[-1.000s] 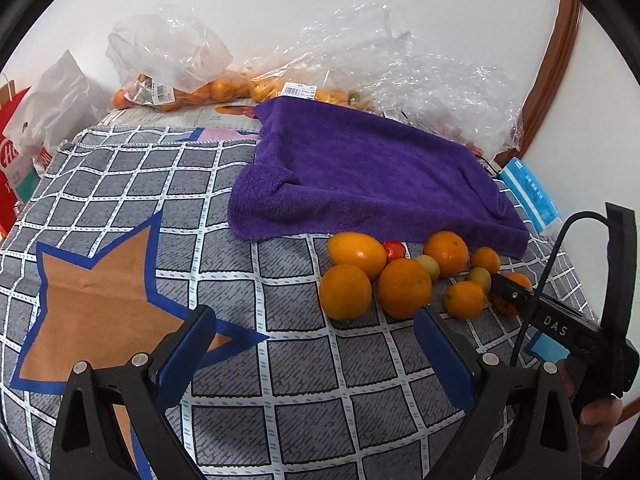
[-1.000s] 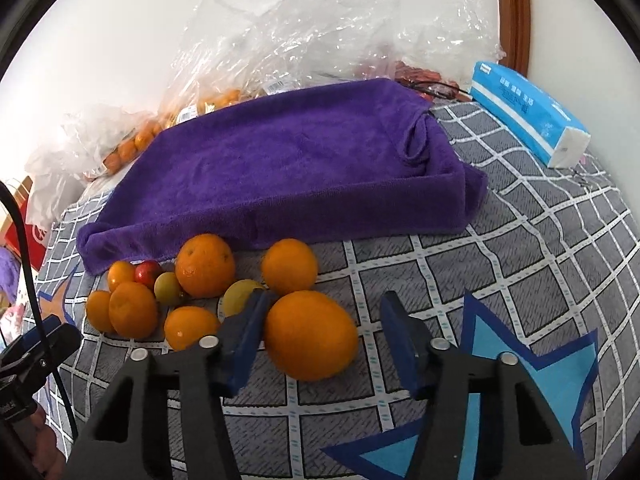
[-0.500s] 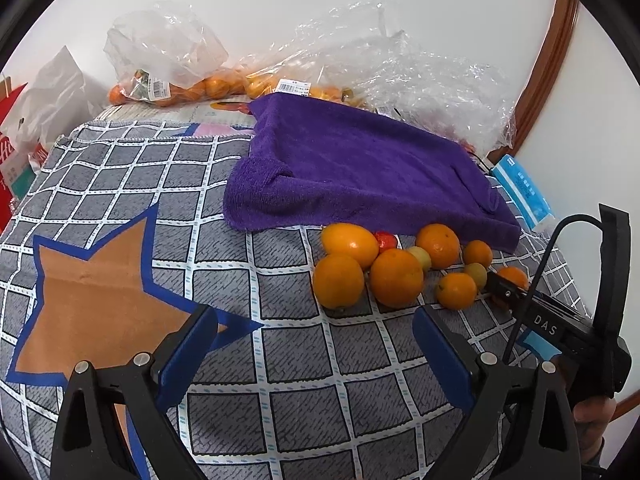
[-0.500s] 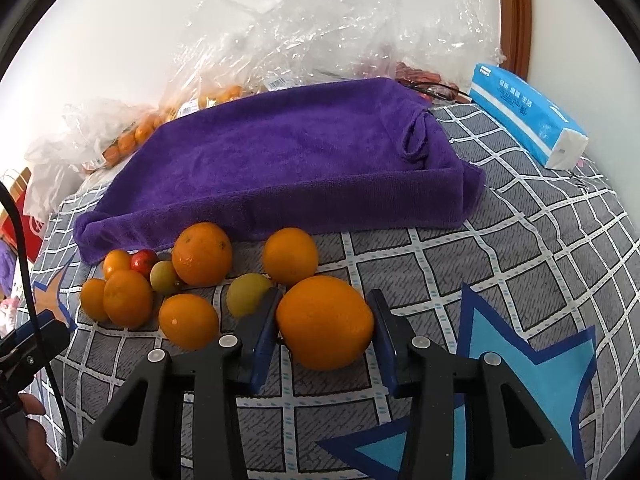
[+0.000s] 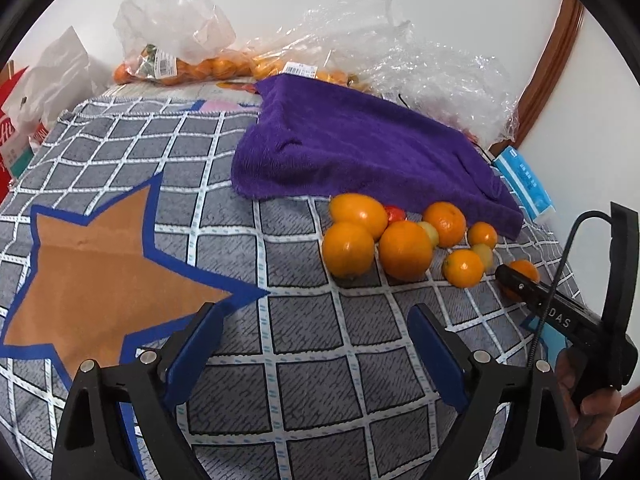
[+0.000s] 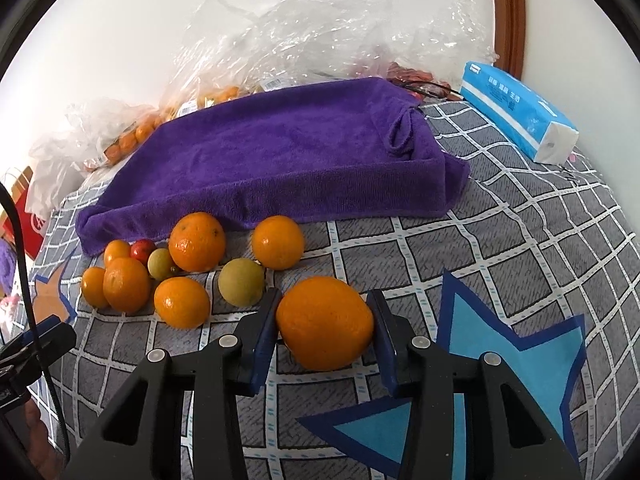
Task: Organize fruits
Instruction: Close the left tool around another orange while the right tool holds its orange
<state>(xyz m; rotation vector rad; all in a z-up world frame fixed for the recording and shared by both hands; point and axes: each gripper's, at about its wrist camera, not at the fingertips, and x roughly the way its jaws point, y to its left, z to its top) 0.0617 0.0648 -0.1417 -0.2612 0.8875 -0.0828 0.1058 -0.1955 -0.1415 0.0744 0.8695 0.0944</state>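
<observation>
In the left wrist view the right tool (image 5: 520,284) hides most of one orange (image 5: 525,269). A small red fruit (image 5: 395,213) sits half hidden behind bigger oranges. The print on the blue tissue pack (image 6: 516,110) is too small to read.

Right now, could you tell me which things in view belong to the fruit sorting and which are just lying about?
Job:
large orange in the right gripper
loose fruit cluster
purple towel
left gripper, open

Lying about:
tissue pack
plastic bags
red carton
</observation>
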